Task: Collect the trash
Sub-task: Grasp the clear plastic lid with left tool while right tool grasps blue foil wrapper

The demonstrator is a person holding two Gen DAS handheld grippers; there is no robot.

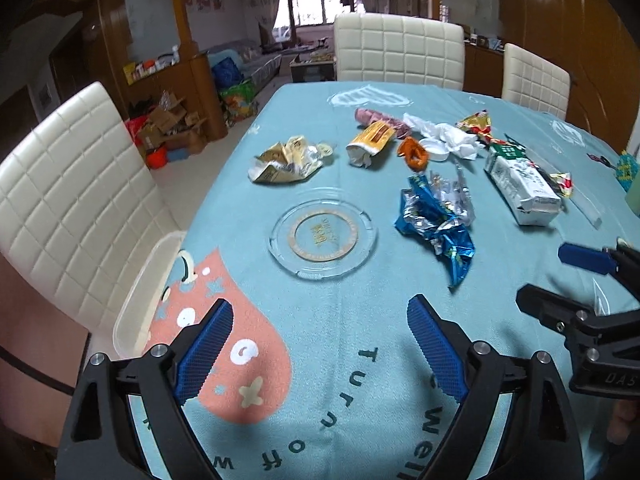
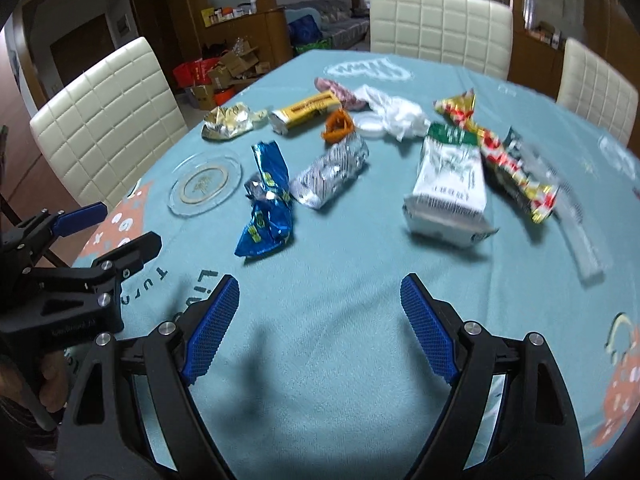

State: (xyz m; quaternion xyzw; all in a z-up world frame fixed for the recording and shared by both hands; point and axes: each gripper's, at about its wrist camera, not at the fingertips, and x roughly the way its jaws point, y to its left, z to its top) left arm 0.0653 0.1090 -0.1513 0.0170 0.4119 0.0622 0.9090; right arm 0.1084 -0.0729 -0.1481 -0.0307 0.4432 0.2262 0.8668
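Note:
Trash lies scattered on the teal tablecloth (image 1: 352, 364) (image 2: 344, 264). A crumpled blue wrapper (image 1: 436, 228) (image 2: 266, 208) is the nearest piece, with a silver wrapper (image 2: 332, 172) just behind it. Farther back lie a gold wrapper (image 1: 284, 160) (image 2: 228, 120), a yellow packet (image 1: 372, 140) (image 2: 308, 110), white tissue (image 1: 448, 136) (image 2: 396, 114), a white and green bag (image 1: 520, 184) (image 2: 448, 184) and a red and gold wrapper (image 2: 512, 160). My left gripper (image 1: 320, 308) (image 2: 128, 226) hovers open and empty over the near cloth. Beside it my right gripper (image 2: 320, 284) (image 1: 548, 276) is also open and empty.
A round glass ashtray (image 1: 322, 232) (image 2: 206, 186) sits ahead of the left gripper. A white plastic bin (image 1: 140, 292) stands at the table's left edge. Cream padded chairs (image 1: 72, 200) (image 2: 440, 16) ring the table. A clear plastic strip (image 2: 580, 232) lies at the right.

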